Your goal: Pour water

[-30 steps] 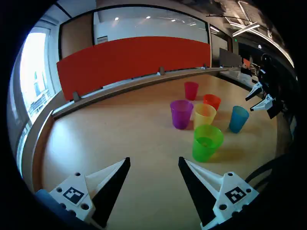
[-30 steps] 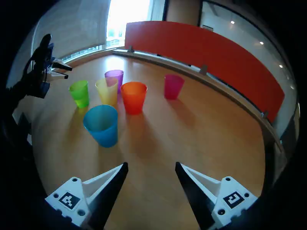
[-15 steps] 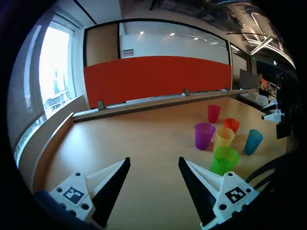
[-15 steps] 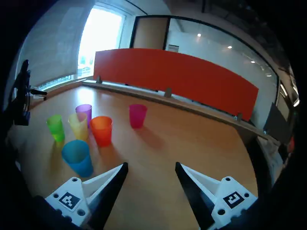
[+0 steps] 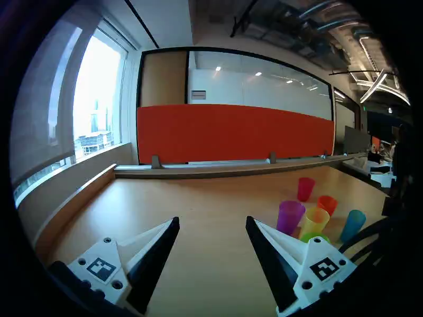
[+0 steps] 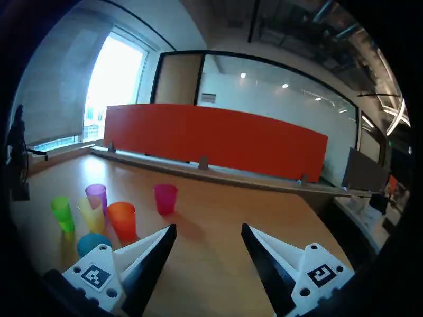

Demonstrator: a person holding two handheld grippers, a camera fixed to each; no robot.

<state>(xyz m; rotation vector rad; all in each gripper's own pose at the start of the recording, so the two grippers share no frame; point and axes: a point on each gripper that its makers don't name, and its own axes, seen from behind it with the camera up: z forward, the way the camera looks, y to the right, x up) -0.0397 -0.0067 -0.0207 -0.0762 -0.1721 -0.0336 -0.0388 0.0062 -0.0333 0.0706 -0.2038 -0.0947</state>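
Behind left tongs (image 5: 212, 220), green cup (image 5: 306, 238) peeking, right gripper view unobstructed

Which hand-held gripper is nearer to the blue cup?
Right hand-held gripper: the blue cup sits beside its finger. The left hand-held gripper has it farther off, beyond the green cup.

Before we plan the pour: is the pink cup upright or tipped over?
Upright. The pink cup stands on its base on the table, open rim up.

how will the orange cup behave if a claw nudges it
The orange cup looks like thin translucent plastic, so probably light and squashy under a squeeze. It stands upright on a narrower base, so a nudge may tip it.
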